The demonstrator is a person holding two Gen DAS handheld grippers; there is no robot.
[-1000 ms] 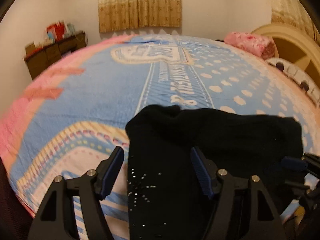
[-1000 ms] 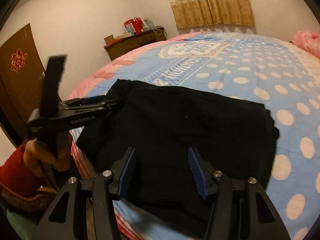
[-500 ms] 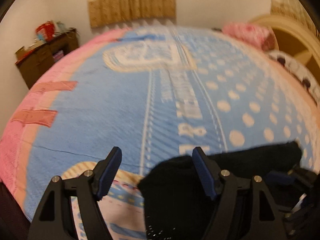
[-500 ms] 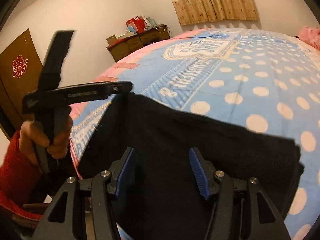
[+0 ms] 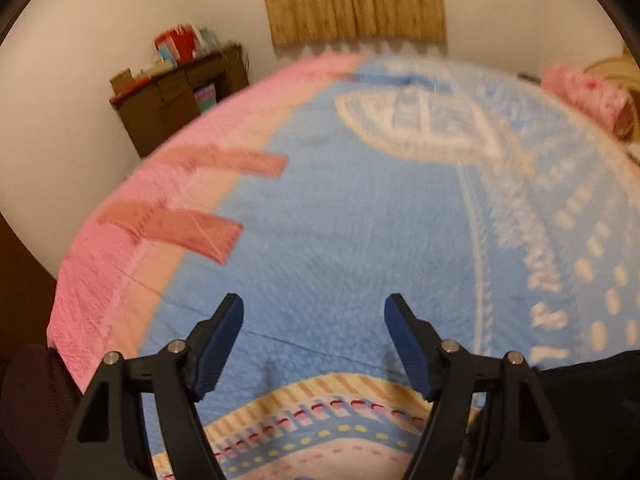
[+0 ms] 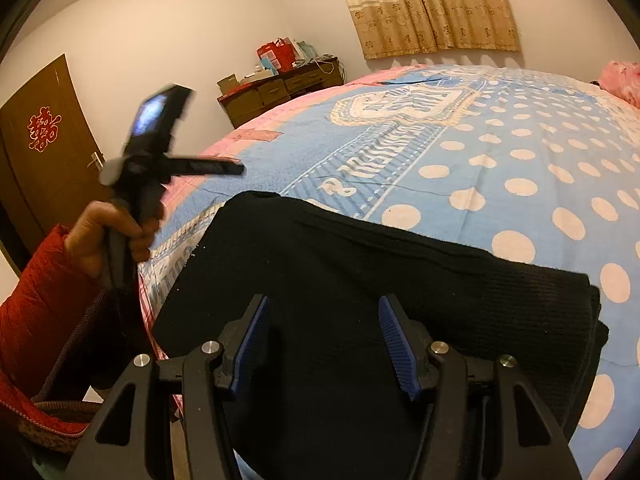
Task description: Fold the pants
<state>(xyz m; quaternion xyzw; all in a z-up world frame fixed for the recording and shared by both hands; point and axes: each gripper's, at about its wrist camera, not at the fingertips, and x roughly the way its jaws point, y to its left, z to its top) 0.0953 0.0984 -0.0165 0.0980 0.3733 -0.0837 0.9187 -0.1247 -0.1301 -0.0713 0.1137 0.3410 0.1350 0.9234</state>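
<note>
Left wrist view, blurred: the left gripper (image 5: pixel 314 344) is spread wide over the bed (image 5: pixel 360 240), holding nothing; the pants (image 5: pixel 588 392) seem to sit at its lower right.

Right wrist view: the right gripper (image 6: pixel 320 340) is spread above the folded black pants (image 6: pixel 380 280), gripping nothing.

Both views low, sharing bedspread (image 5: pixel 340 240)

Black knit pants (image 6: pixel 360 300), folded into a flat rectangle on the near edge of the bedspread (image 6: pixel 500 152)
</note>
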